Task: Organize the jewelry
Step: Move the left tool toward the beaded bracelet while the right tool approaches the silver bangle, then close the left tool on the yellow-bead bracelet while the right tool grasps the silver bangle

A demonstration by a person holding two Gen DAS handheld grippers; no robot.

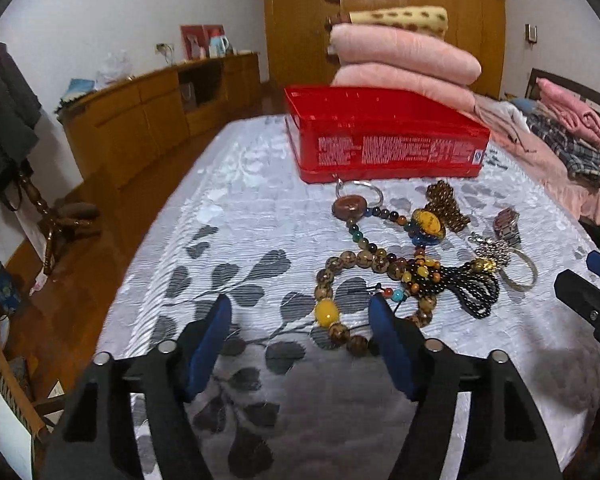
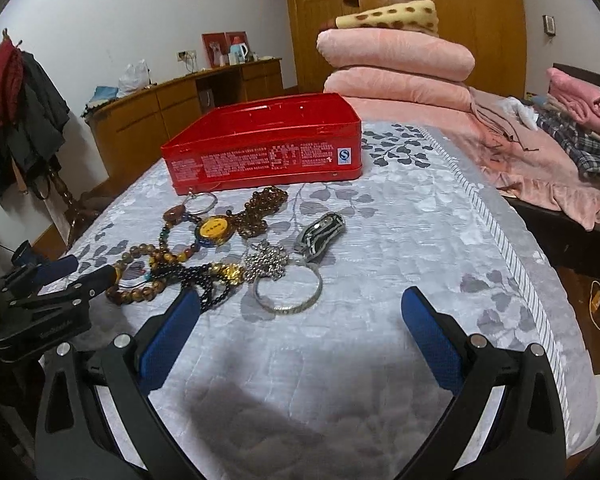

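Hovering with both claws spread, I am holding my left claw (image 1: 300, 336) nearer; the beads (image 1: 340, 300) are probably lying just ahead-right, before the tin (image 1: 380, 148).

My left black two-finger gripper with blue padded fingertips (image 1: 302, 320) hangs low with its jaws spread wide, nothing between them; my right black two-finger gripper with blue padded fingertips (image 2: 300, 312) is likewise spread wide and holds nothing; both point forward, level, side by side, each showing at the other view's edge.
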